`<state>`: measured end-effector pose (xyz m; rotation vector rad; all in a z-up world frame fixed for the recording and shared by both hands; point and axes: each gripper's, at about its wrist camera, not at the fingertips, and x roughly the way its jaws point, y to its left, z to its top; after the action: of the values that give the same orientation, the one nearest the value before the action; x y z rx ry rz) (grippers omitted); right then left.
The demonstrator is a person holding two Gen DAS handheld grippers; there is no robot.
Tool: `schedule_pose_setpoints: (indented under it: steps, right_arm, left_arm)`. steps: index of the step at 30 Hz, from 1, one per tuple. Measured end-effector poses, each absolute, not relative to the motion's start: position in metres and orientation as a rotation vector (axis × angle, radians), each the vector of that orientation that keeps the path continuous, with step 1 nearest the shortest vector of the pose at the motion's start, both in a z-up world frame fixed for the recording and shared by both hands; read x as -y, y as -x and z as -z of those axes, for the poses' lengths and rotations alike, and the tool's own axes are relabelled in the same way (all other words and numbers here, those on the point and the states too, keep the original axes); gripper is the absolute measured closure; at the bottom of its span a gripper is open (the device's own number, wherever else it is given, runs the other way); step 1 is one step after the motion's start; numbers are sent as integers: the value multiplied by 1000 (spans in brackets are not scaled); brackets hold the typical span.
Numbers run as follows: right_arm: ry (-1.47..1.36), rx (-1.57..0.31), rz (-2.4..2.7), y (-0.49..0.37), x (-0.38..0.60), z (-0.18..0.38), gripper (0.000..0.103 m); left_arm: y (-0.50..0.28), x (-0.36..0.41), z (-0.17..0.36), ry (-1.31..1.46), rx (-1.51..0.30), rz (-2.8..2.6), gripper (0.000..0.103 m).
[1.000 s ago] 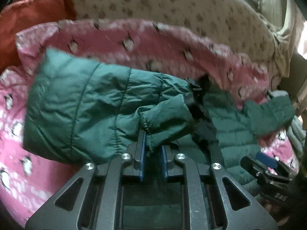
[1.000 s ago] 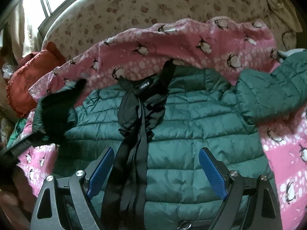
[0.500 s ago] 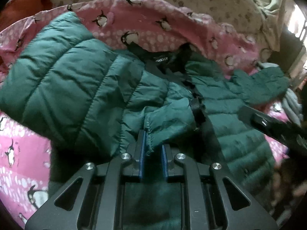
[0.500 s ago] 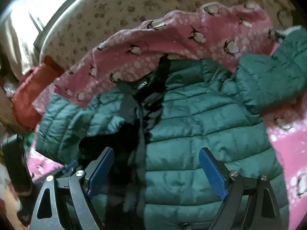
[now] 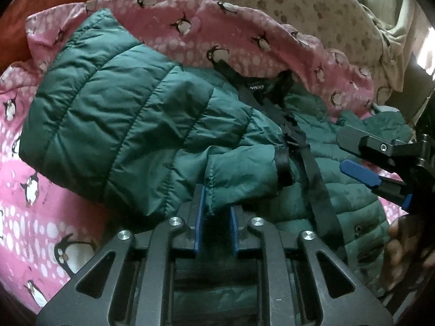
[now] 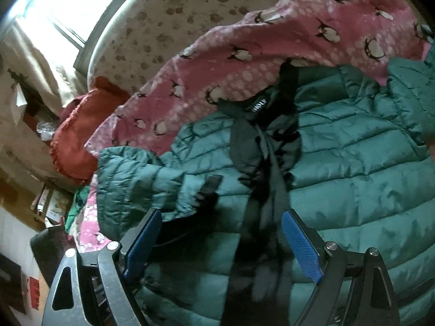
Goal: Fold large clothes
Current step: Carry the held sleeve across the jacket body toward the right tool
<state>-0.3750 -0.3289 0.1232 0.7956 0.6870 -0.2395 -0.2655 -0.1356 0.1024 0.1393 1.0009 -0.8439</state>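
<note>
Green jacket (image 5: 130,114) spread on a pink penguin blanket (image 5: 43,217), one sleeve folded in across its front.

The left gripper (image 5: 214,217) sits at the edge of the folded sleeve (image 5: 239,174); its jaws are opening, with the sleeve's hem between the blue pads, leaning on the left pad and apparently clear of the right one, though the view there is dim. The sleeve's cuff lies beside the black zip band (image 5: 312,174) running down the jacket's middle. The right gripper (image 6: 220,241) hangs over the jacket's lower front with its jaws spread wide, nothing pinched; the zip band and quilted cloth lie beneath the gap. The other sleeve (image 6: 410,92) sticks out at the right. A red cushion (image 6: 76,138) lies past the blanket.
</note>
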Motion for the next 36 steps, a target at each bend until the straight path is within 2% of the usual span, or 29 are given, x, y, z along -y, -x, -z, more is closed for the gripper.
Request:
schedule_pose_setpoints:
  steps: [2,3,4,5,17,31,36]
  right_arm:
    - [-793,-694,227,372,326,-124,15]
    - [-799,-696,215,370,324,-124,15]
    - [-807,-695,203,368,323,-124,15]
    - [-813,-695,196,368,323,-124,15]
    - [-784,-713,155,349,304,-125,15]
    - [-735,-812,133,301,286,-102,15]
    - [-679,-857,164,283,281,-87,27]
  left_arm:
    - [269,133,-105,-124,-999,862,62]
    - [271,131,-107,-124,-990,859,57]
    - [274,129,-110,-127,-972,849,46]
    - [276,128,-112,-130,-958,840,41]
    - [276,102,-128,-192,-861,735,41]
    - [253,72,-98,-129,-943,641,41]
    - [246,68,-84,-92,-993,617,41]
